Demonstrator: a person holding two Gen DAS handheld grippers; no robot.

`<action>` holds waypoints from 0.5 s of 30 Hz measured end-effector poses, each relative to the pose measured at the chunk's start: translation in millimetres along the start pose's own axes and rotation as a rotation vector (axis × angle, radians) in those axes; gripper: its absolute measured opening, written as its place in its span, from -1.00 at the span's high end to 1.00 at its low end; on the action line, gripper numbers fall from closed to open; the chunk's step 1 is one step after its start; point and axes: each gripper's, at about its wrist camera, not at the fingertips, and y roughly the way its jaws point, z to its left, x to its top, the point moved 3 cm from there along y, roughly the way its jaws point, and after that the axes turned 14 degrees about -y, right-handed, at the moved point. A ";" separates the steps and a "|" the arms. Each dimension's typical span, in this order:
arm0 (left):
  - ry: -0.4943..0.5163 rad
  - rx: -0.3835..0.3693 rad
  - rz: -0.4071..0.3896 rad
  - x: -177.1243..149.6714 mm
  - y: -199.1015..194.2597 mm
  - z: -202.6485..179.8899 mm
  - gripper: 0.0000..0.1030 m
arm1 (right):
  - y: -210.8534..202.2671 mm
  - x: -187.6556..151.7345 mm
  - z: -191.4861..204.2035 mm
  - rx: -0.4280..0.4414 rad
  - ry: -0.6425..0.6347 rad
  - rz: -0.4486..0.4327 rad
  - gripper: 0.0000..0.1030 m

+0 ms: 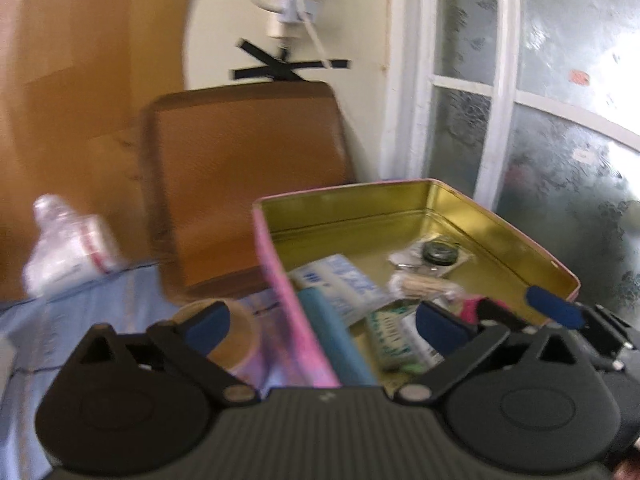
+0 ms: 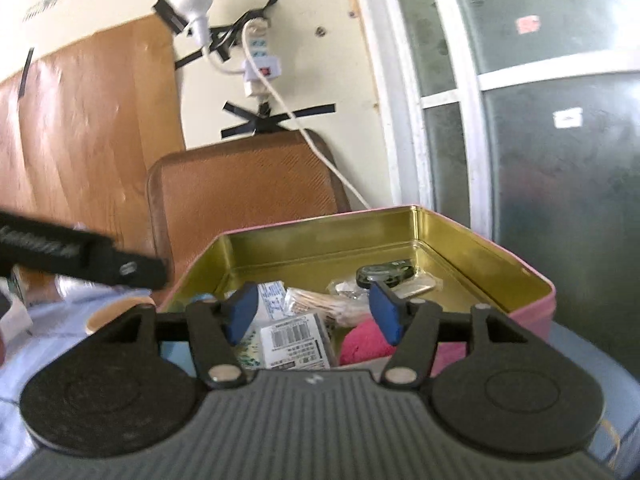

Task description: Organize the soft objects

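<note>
A pink tin with a gold inside [image 1: 460, 208] [image 2: 452, 236] stands on the table and holds small packets, a dark round lid and a bundle of cotton swabs [image 2: 328, 304]. A pink soft cloth [image 2: 366, 346] lies in its near right corner; it also shows in the left wrist view [image 1: 472, 308]. My left gripper [image 1: 320, 322] is open over the tin's left wall, with nothing between its pads. My right gripper [image 2: 314, 312] is open just above the tin's near edge, over a barcode packet [image 2: 296, 340], empty. Its blue pad [image 1: 554, 308] shows in the left wrist view.
A brown tray [image 1: 248, 176] [image 2: 244, 184] leans on the wall behind the tin. A plastic bottle [image 1: 68, 244] lies on the blue tablecloth [image 1: 80, 320] at left. A tape roll [image 1: 228, 332] sits beside the tin. A frosted window [image 2: 540, 120] is at right.
</note>
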 end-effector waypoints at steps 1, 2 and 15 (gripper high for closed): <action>-0.011 0.008 -0.006 -1.1 -7.2 5.9 -0.99 | -3.0 -0.1 0.7 0.000 0.020 -0.004 -0.29; -0.023 0.013 -0.008 -2.4 -13.0 11.1 -0.99 | -7.8 0.6 1.7 0.001 0.042 -0.010 -0.30; -0.122 0.075 0.042 -42.8 -59.1 71.1 -0.99 | -46.6 6.2 52.4 0.075 0.099 -0.025 -0.55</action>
